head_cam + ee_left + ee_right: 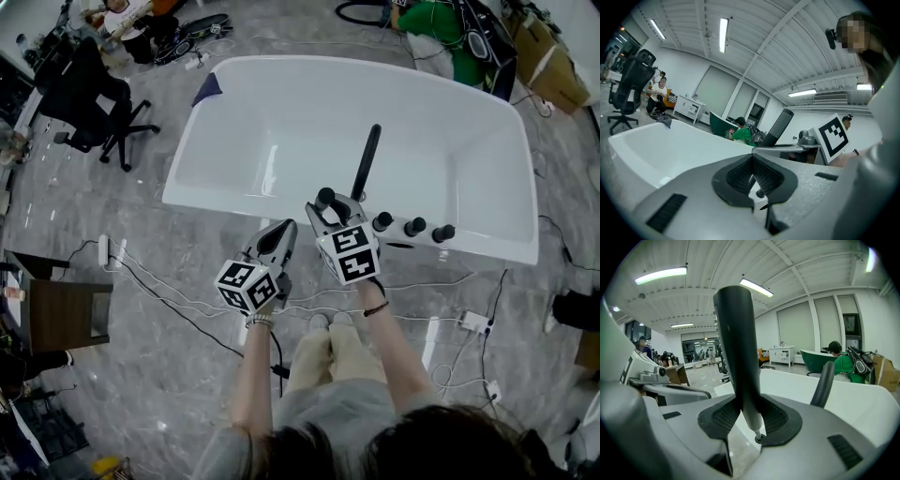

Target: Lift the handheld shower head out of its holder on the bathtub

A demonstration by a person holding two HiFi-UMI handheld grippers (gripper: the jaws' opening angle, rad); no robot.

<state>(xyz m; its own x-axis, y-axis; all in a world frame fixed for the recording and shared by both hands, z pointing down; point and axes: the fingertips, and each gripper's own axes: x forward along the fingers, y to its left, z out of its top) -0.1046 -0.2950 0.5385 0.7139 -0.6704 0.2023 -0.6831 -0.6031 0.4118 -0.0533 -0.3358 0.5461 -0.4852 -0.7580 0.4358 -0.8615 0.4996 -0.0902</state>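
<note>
- My right gripper (749, 420) has its fingers (776, 416) clamped on the shower head (733, 348), gripping the handle low down. The dark wand stands upright out of the grip, and its pale lower end pokes out just beneath the pads.
- In the head view that gripper sits over the near rim of the white bathtub (328, 62), with the basin spreading away at 12 o'clock from it.
- The black tub spout (366, 164) rises at 1 o'clock from the right gripper, apart from the shower head. In the right gripper view it shows at 3 o'clock of the wand.
- A row of dark knobs (414, 226) runs along the rim at 3 o'clock from the right gripper.
- My left gripper (751, 164) hangs at 8 o'clock from the right one, just beside it. Its fingers (771, 176) are drawn together with nothing held between them.
- An office chair (89, 98) stands on the marble floor at 10 o'clock, and a person in green (450, 28) is beyond the tub at 1 o'clock.
</note>
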